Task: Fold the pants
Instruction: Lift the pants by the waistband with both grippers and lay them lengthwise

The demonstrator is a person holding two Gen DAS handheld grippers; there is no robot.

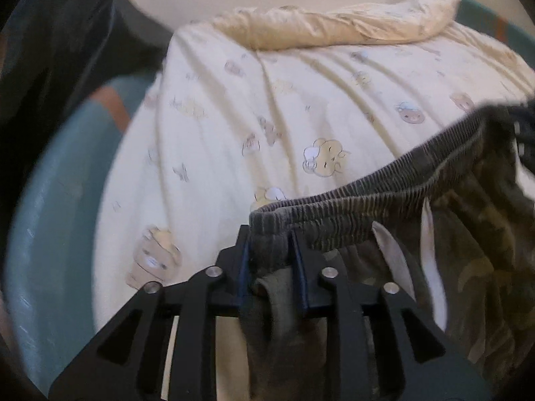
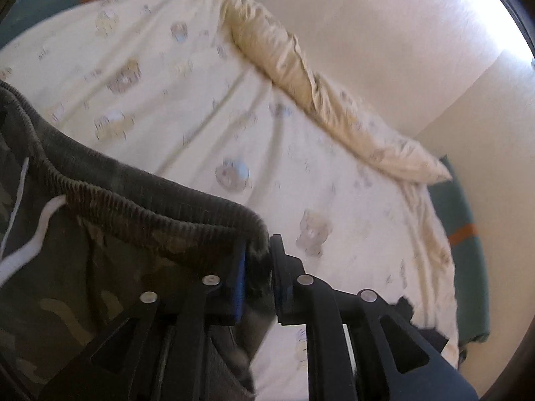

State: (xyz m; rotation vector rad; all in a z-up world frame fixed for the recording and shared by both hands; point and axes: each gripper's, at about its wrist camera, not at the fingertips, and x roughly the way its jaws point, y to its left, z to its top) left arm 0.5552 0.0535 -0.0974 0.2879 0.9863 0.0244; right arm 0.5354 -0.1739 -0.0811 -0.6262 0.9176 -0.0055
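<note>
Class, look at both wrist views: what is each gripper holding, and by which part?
Both hold the camouflage pants: left gripper and right gripper each pinch a corner of the waistband.

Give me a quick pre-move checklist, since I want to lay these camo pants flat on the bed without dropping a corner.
1. Left gripper has fabric: ok, the waistband end sits between its jaws.
2. Right gripper has fabric: ok, the other waistband end sits between its jaws.
3. Firmness of both grips: cannot tell, the jaws are not fully closed and the frames are blurred.
4. Waistband spread between the grippers: ok, it runs in one band without a twist.
5. Landing spot: ok, the printed sheet ahead is bare; the pillow lies at the far edge.
6. Pant legs hanging free: cannot tell, they drop out of view. The white drawstring hangs loose.
</note>
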